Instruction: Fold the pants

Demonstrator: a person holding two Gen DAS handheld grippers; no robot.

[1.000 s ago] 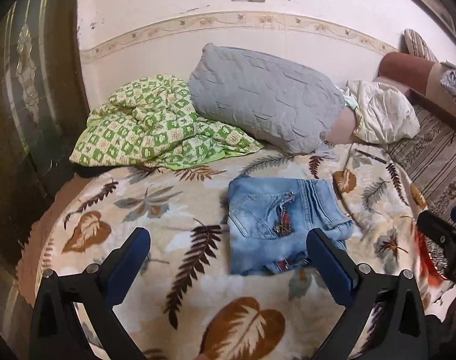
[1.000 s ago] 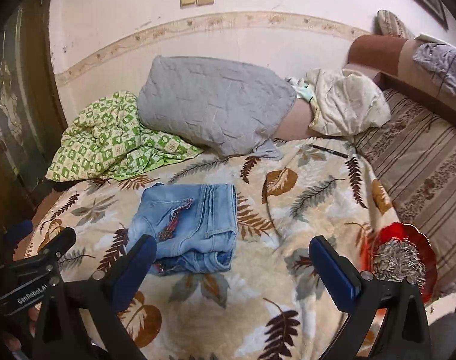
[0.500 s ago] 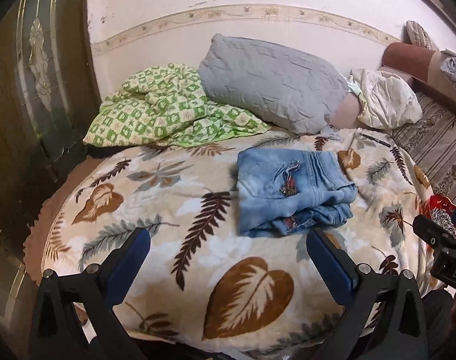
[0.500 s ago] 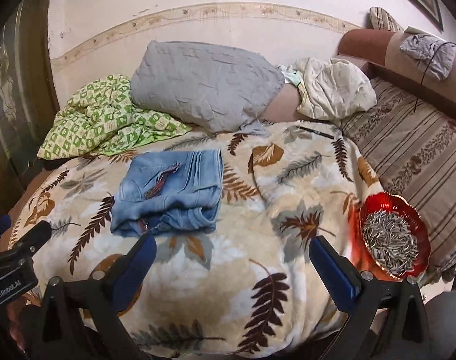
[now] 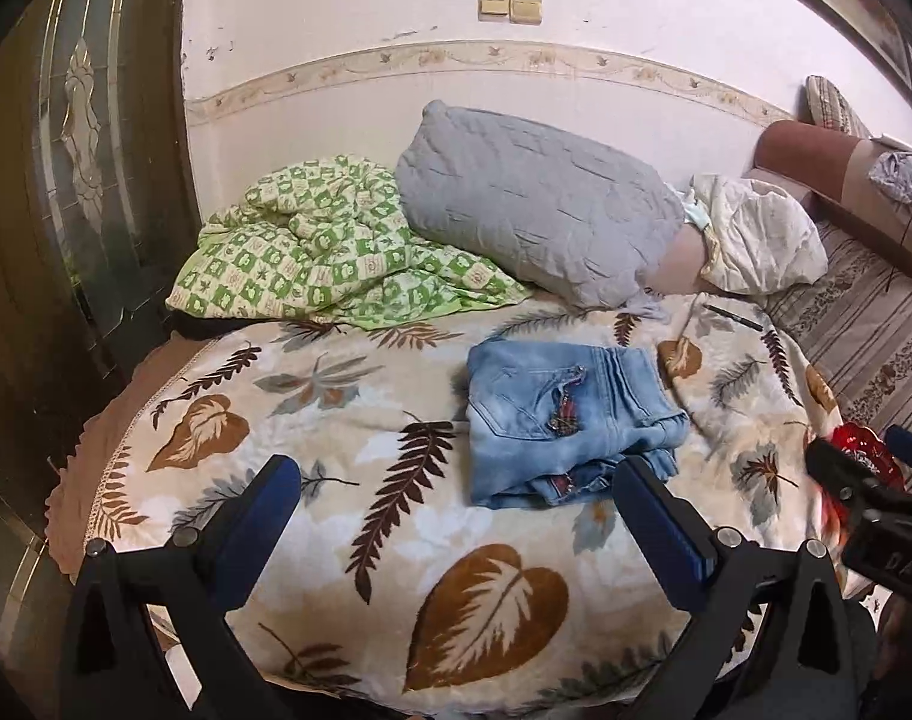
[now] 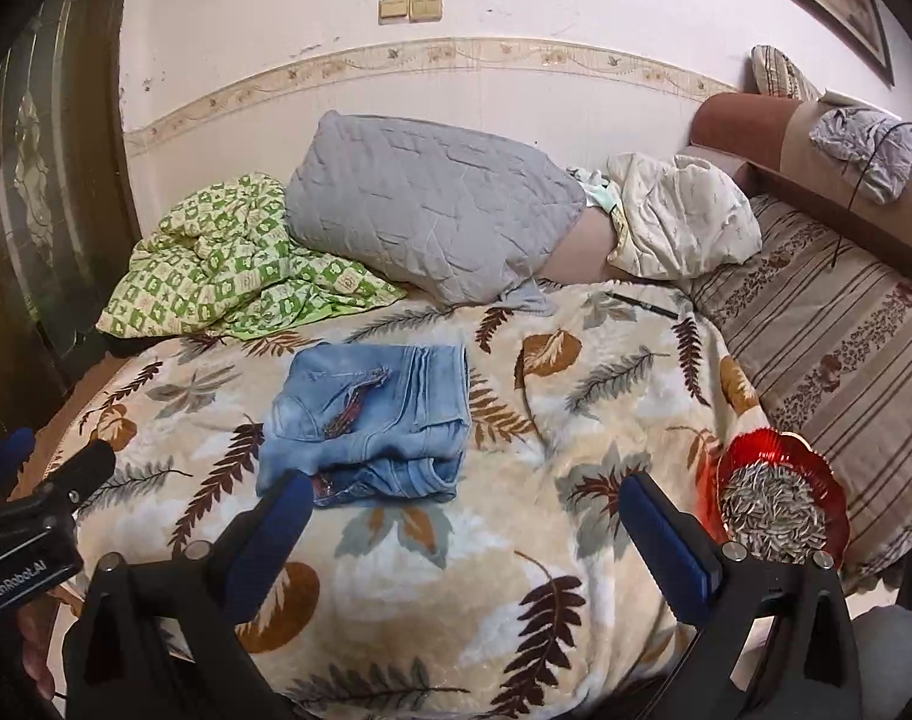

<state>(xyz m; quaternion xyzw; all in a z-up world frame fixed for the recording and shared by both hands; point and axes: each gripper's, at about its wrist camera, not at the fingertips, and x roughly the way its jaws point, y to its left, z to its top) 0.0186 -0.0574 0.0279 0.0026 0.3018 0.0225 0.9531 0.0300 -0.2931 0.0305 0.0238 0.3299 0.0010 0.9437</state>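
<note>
The light blue jeans lie folded into a compact stack on the leaf-patterned blanket; they also show in the right wrist view. My left gripper is open and empty, held back over the blanket's near edge, its right finger just short of the jeans' front corner. My right gripper is open and empty, held back from the jeans, its left finger in front of their near edge. Neither gripper touches the jeans.
A grey pillow, a green checked quilt and a cream pillow lie at the back by the wall. A red bowl of seeds sits at the blanket's right edge beside a striped sofa. A dark door stands left.
Both grippers have pulled back and away from the folded jeans, so more of the blanket's near edge shows. The jeans have stayed in place. Both grippers have stayed open.
</note>
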